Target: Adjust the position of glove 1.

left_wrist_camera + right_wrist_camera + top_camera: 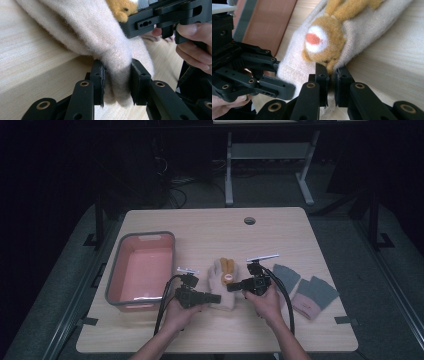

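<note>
Currently gripping the cream glove [223,285] with both grippers, near the front edge of the table [200,225], about midway along it. Left gripper [216,298] clenching a fold of the glove's cuff end, the fabric bunching between the two pads [99,82] in the left gripper view. Right gripper [231,287] pinching the glove's edge just beside the orange animal patch [322,42], the jaws standing nearly together with cream fabric squeezed between them in the right gripper view. Both grippers pointing inward toward each other in the high view, tips close over the glove. Glove lying flat on the wood, fingers pointing toward the far edge, patch facing up. Resting to the left of the glove, near the left edge: a pink bin [141,270] with a grey rim. Lying toward the right front corner, well apart from the cream glove: two grey gloves [306,290] with pink cuffs, side by side. Cables [165,305] trailing from each gripper toward the front edge.
</note>
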Motion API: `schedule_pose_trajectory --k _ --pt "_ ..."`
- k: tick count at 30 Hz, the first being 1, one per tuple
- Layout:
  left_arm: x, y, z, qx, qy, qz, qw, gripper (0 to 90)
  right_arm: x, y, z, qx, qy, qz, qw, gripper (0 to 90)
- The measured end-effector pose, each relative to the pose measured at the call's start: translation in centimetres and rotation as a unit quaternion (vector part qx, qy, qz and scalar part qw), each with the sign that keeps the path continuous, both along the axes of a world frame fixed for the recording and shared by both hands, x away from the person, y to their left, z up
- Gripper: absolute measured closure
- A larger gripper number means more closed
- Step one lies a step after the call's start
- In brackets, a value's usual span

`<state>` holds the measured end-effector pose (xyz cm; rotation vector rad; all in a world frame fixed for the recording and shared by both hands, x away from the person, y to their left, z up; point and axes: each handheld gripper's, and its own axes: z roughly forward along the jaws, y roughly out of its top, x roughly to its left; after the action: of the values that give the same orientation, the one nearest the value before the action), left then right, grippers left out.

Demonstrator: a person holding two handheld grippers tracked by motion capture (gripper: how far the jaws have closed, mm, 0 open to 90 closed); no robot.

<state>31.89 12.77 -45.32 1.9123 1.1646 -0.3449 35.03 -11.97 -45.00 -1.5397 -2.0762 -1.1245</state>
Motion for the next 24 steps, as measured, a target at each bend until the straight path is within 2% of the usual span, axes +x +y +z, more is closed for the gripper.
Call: schedule_pose_trajectory --k 5,9,18,24 --pt "0.1 0.3 0.7 0.0 -0.007 -0.003 1.0 67.9 0.0 0.0 0.6 0.009 -0.005 0.001 0.9999 83.2" --pt "0.1 0.5 1.1 -0.011 -0.007 0.0 0.9999 67.9 -0.1 0.0 1.3 0.011 -0.01 0.001 0.9999 83.2" --pt "0.3 1.1 2.4 -0.018 -0.017 -0.002 0.9997 67.9 0.1 0.2 2.6 0.023 -0.02 0.004 0.9995 83.3" --pt "0.6 1.5 3.1 -0.023 -0.024 -0.004 0.9994 67.9 0.2 0.4 3.4 0.021 -0.029 0.005 0.9994 83.3"
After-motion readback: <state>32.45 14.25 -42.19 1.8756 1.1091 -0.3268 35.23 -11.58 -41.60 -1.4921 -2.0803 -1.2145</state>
